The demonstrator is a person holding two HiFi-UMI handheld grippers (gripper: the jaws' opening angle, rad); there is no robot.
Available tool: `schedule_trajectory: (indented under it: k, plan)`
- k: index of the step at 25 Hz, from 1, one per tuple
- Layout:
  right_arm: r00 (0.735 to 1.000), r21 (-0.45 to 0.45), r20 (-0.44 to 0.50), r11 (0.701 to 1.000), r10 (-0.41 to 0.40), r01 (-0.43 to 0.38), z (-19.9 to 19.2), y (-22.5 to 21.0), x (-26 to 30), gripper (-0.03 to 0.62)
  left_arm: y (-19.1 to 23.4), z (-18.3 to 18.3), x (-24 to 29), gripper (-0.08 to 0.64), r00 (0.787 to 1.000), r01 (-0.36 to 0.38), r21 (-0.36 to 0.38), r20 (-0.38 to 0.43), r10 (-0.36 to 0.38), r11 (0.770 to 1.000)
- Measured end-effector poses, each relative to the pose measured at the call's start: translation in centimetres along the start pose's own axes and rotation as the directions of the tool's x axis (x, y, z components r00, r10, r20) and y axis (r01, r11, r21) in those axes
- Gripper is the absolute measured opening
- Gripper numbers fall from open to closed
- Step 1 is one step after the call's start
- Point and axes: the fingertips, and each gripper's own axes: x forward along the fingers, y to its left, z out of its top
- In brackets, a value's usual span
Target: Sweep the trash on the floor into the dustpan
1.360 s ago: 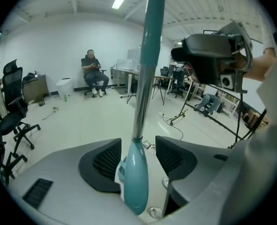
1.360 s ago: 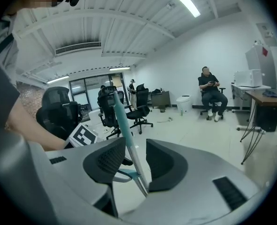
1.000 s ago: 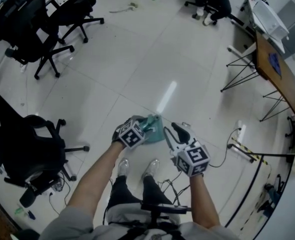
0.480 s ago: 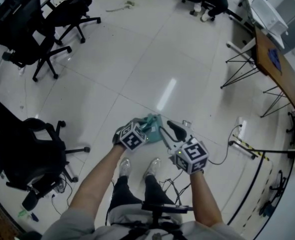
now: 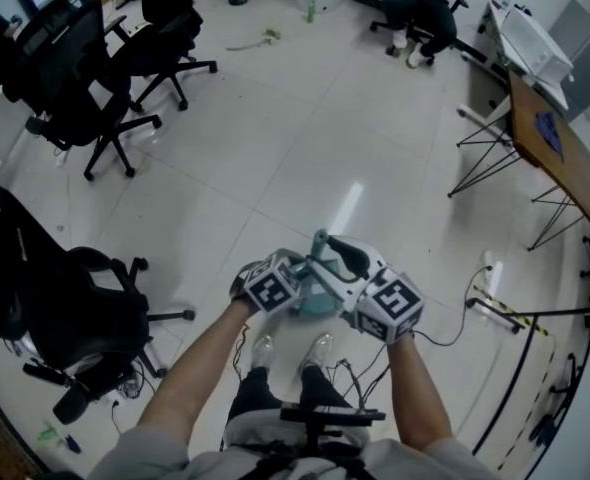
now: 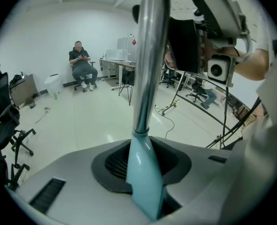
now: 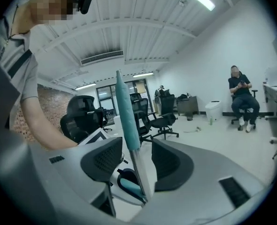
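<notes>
— While I stay on the head view, I only see the left gripper (image 5: pixel 297 271) and the right gripper (image 5: pixel 333 258) bunched together above the shoes (image 5: pixel 265 350), with something teal between them. What do the gripper views add?

— Quite a lot. In the left gripper view I see its jaws, which have just been closing, pinched narrow on the teal foot (image 6: pixel 141 172) of a shiny pole (image 6: pixel 150 55) that rises out of frame. In the right gripper view the jaws have just been opening and stand wide. A thin rod (image 7: pixel 139 172) with a teal grip (image 7: pixel 126 121) stands between the pads (image 7: pixel 103 161), which do not press on it.

— Where is the dustpan?

— I take the teal shape in the head view for the dustpan (image 5: pixel 315 296), low between the two grippers and just ahead of the shoes. A scrap of trash (image 5: pixel 255 41) lies far up the floor (image 5: pixel 275 148) near the office chairs (image 5: pixel 165 28), well apart from it.

— And the arms?

— Both forearms (image 5: pixel 200 368) reach forward side by side, hands close together. The left gripper tips steeply toward the floor. The right lies nearly level, so its camera looks across the room at a seated person (image 7: pixel 242 95) and the ceiling (image 7: pixel 129 22).
</notes>
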Motion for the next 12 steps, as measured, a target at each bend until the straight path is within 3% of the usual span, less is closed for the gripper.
schedule_trajectory:
  k: [8,12]
  plan:
    - [0.998,-0.077,0.044,0.996,0.053,-0.05,3.1,1.8,0.6,0.17,-1.6,2.0,-3.5,0.104,1.0,-0.01,0.084,-0.001,0.01,0.996]
    - [0.998,-0.151,0.032,0.988,0.048,-0.042,3.9,2.4,0.3,0.086,-1.8,2.4,-4.3,0.103,1.0,-0.014,0.086,-0.006,0.015,0.996]
